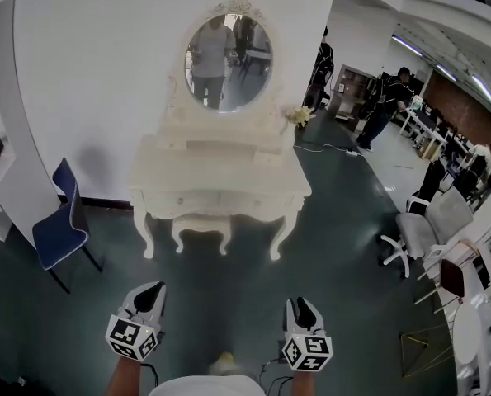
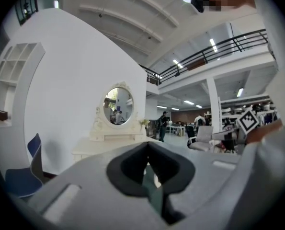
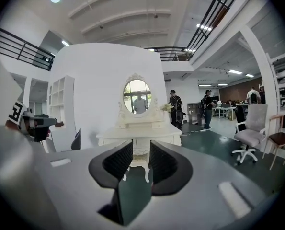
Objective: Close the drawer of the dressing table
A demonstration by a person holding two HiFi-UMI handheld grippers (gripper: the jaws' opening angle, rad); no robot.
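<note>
The white dressing table [image 1: 220, 180] stands against the wall ahead, with an oval mirror [image 1: 228, 62] on top. Its drawer fronts [image 1: 220, 198] face me; from this distance I cannot tell whether one stands out. Both grippers hang low in the head view, well short of the table. My left gripper [image 1: 152, 289] has its tips touching and holds nothing; in its own view the left gripper [image 2: 148, 145] sits in front of the dressing table [image 2: 116, 145]. My right gripper [image 1: 301, 304] holds nothing either. In its own view the right gripper [image 3: 141, 150] shows a narrow gap, through which the dressing table [image 3: 140, 137] appears.
A white stool [image 1: 201, 231] is tucked under the table. A blue chair [image 1: 59, 229] and a white shelf unit [image 1: 6, 139] stand at the left. At the right are a grey office chair [image 1: 418, 229], a flower vase [image 1: 299, 115] and people [image 1: 385, 106] further back.
</note>
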